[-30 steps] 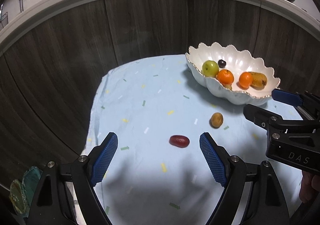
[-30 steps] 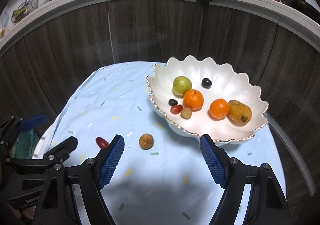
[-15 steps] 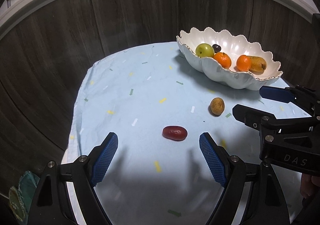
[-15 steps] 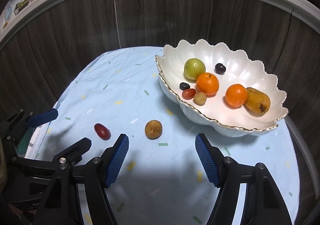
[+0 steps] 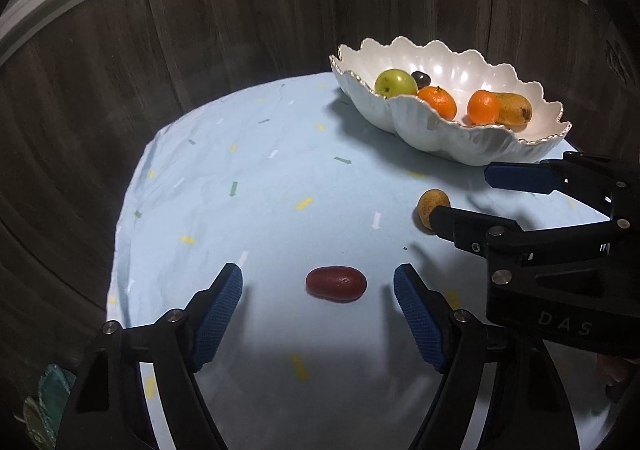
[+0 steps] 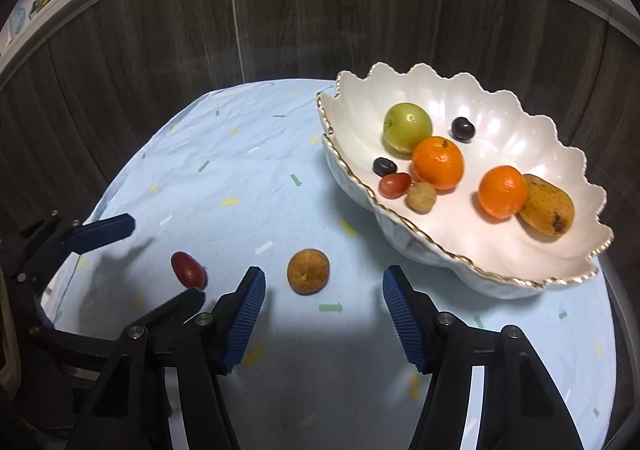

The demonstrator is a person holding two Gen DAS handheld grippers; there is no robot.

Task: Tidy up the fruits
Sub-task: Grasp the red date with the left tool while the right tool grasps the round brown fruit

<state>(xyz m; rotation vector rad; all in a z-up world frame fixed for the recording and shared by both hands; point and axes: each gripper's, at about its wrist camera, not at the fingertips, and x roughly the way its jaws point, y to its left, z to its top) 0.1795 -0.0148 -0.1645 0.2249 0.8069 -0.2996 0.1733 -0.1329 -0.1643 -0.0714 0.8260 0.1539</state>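
Left wrist view: left gripper (image 5: 318, 302) closing around red oblong fruit (image 5: 336, 284) on blue cloth (image 5: 240, 178), pads not yet touching. Right gripper (image 6: 323, 300) likewise narrowing on round brown fruit (image 6: 308, 271), unheld; presumably both bound for shell bowl (image 6: 460, 262).

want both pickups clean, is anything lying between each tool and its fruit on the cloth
Nothing visible. Bare cloth separates the left tool from the red fruit, and the right tool from the brown fruit.

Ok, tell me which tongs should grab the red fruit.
Left. The left tongs already straddle the red fruit, closing but not yet touching. The right tongs frame the brown fruit instead.
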